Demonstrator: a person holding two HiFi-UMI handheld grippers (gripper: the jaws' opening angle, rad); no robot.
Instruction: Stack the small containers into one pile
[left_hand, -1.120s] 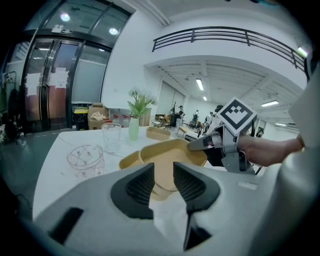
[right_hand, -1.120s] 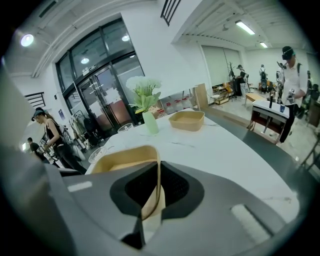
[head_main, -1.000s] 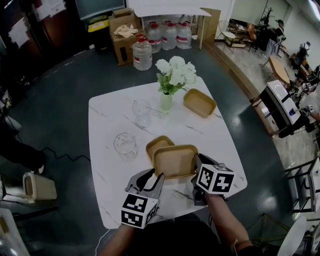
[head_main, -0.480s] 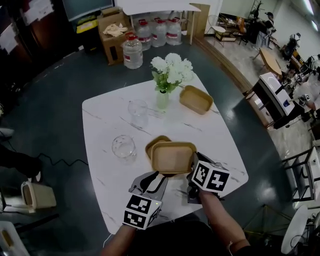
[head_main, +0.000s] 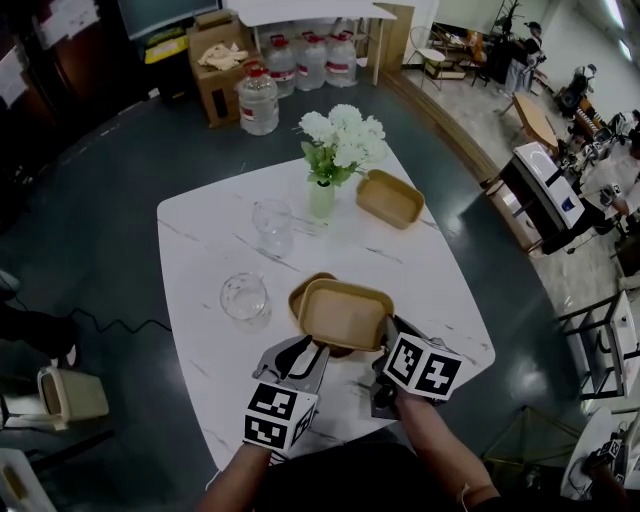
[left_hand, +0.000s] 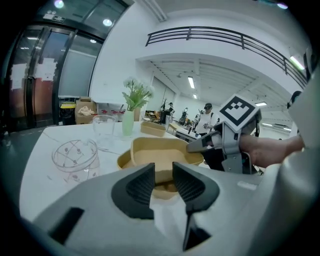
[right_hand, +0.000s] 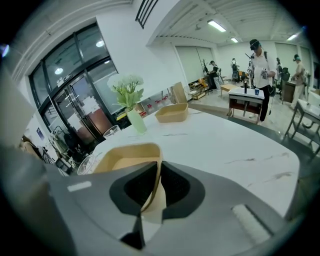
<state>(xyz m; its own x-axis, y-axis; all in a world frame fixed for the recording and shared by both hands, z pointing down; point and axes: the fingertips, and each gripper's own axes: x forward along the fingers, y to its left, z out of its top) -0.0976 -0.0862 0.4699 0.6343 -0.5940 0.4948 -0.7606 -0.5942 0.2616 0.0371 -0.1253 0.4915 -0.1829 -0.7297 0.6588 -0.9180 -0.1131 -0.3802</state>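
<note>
A tan rectangular container (head_main: 345, 313) lies tilted over a second tan container (head_main: 303, 292) on the white marble table (head_main: 200, 250). My right gripper (head_main: 388, 326) is shut on its right rim, and the thin wall (right_hand: 156, 170) stands between the pads. These jaws have just eased slightly, with the rim still in them. My left gripper (head_main: 306, 349) is open just in front of the pair. Its jaws have just been closing, with nothing between them; the lower container's near rim (left_hand: 150, 189) lies just past the tips. A third container (head_main: 390, 198) sits at the far right.
A vase of white flowers (head_main: 325, 190) stands at the far middle. A clear tumbler (head_main: 273, 222) and a patterned glass cup (head_main: 245, 295) are left of the containers. The table's near edge (head_main: 340, 430) runs under both grippers. Water jugs (head_main: 257, 100) and boxes stand on the floor beyond.
The held container has shifted a little left and covers more of the one under it. The left gripper's jaws look slightly narrower. Both hands have stayed about where they were.
</note>
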